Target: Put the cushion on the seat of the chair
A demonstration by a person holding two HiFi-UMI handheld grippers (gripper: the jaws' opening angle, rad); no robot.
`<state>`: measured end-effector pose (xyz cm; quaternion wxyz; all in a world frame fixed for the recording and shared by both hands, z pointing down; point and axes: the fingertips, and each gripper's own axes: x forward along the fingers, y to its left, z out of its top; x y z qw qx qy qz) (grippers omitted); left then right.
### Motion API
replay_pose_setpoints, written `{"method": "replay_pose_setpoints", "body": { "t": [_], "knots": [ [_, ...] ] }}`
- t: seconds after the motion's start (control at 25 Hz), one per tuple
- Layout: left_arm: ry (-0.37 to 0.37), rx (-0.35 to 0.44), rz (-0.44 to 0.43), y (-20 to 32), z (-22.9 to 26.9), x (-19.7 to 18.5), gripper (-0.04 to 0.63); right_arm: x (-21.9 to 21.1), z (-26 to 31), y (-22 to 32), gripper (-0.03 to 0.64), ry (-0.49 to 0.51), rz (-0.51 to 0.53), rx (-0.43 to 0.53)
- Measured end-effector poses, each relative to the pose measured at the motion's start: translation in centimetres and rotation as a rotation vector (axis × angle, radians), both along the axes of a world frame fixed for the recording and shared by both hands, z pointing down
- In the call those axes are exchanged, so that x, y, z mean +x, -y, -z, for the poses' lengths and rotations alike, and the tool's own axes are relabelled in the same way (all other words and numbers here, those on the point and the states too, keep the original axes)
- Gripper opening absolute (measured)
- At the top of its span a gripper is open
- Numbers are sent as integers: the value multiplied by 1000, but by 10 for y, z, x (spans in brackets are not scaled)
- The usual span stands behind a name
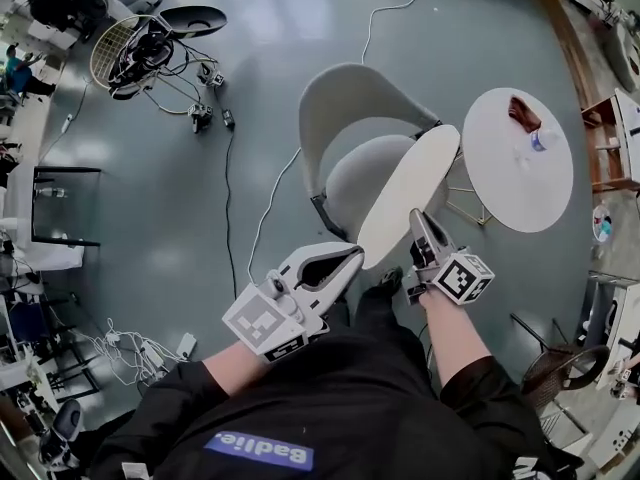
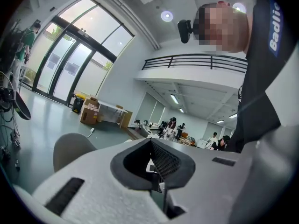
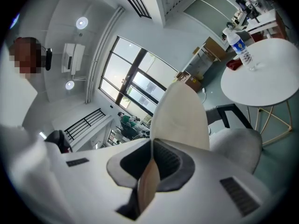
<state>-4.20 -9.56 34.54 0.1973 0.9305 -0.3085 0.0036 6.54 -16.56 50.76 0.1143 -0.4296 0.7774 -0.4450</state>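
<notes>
The pale grey shell chair (image 1: 352, 108) stands on the floor ahead of me, its seat (image 1: 352, 183) partly covered. A flat, round cream cushion (image 1: 408, 196) hangs tilted over the seat's right side. My right gripper (image 1: 421, 220) is shut on the cushion's near edge. In the right gripper view the cushion (image 3: 181, 115) rises edge-on from between the jaws of my right gripper (image 3: 152, 146). My left gripper (image 1: 350, 258) sits by the cushion's lower edge, and whether it touches the cushion I cannot tell. In its own view my left gripper (image 2: 154, 146) has its jaws shut with nothing visible between them, and the chair back (image 2: 70, 149) shows at left.
A round white table (image 1: 520, 168) stands right of the chair, bearing a water bottle (image 1: 540, 140) and a reddish-brown object (image 1: 522, 113). A white cable (image 1: 265, 208) runs across the floor. A floor fan and gear (image 1: 140, 53) lie far left. A dark wicker chair (image 1: 560, 368) is at lower right.
</notes>
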Motion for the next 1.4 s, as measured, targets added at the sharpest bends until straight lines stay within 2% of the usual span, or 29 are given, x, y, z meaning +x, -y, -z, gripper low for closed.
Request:
{"method": "replay_pose_setpoints", "body": {
  "t": [0.28, 0.64, 0.8, 1.0, 1.2, 1.4],
  "knots": [
    [7, -16, 67, 7, -12, -9, 12, -22, -50, 55, 40, 61, -43, -39],
    [36, -25, 54, 33, -44, -12, 12, -50, -108, 106, 40, 208, -167, -78],
    [46, -78, 38, 45, -60, -4, 12, -45, -143, 118, 40, 282, -242, -93],
    [62, -117, 11, 53, -79, 1, 12, -46, -180, 98, 41, 287, -221, -113],
    [72, -144, -32, 51, -92, 8, 12, -9, -218, 62, 40, 345, -347, -168],
    [87, -167, -73, 47, -101, 17, 12, 18, -241, 40, 40, 349, -405, -202]
  ]
}}
